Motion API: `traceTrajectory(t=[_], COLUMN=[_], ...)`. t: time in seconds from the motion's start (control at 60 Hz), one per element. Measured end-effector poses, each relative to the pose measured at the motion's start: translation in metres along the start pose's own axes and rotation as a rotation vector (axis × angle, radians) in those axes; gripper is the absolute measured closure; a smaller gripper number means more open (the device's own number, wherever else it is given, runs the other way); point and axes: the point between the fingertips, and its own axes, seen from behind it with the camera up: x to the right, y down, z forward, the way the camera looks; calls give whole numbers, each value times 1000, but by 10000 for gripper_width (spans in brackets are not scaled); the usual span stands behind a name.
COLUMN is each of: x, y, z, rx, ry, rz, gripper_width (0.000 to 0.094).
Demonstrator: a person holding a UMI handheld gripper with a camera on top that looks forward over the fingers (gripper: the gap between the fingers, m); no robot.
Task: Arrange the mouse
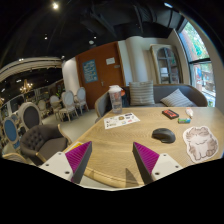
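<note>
Gripper view: gripper (111, 160) hovering over light wooden desk (120, 138), fingers spread wide, gripping nothing, magenta pads (77, 157) facing inward. Dark grey rounded computer mouse (163, 134) sitting on desk ahead of fingers, off to right, well apart. White cat-shaped mouse mat (200, 143) lying just right of mouse. White printed paper sheet (122, 121) resting farther back. Grey chair (38, 140) standing left of desk.

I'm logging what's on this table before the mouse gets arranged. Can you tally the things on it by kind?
Computer mouse: 1
Cat-shaped mat: 1
Printed sheet: 1
Small dark item at the far edge, too small to identify: 1
Total: 4

The gripper is open, holding nothing, short of the mouse.
</note>
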Motion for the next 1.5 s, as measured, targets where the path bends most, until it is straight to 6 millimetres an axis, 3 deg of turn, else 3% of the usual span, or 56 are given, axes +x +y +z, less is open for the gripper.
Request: traceTrajectory(t=[0.117,0.217,0.35,0.617,0.717,0.767,0.9,1.05,1.117,1.25,1.317,1.367,1.4,1.433,1.483,1.5], x=[66,141,215,256,266,267,268,261,255,261,282,309,334,354,381,393], y=[2,-1,2,19,18,15,10,4,-9,-65,-86,-96,-91,-85,-61,-45], z=[0,5,29,108,137,153,172,174,170,116,72,37,13,0,-18,-29], rx=[-19,-52,-144,-288,-319,-323,-310,-285,-237,-117,-80,-55,-49,-71,-121,-134], ry=[116,232,321,304,298,303,305,291,274,273,334,414,467,523,579,591], rz=[-58,-76,-121,-171,-80,-61,-67,-67,-29,-49,-102,-156,-169,-156,-142,-136], gripper_width=[91,91,93,97,170,259,373,459,491,496,496,497,499,498,500,499])
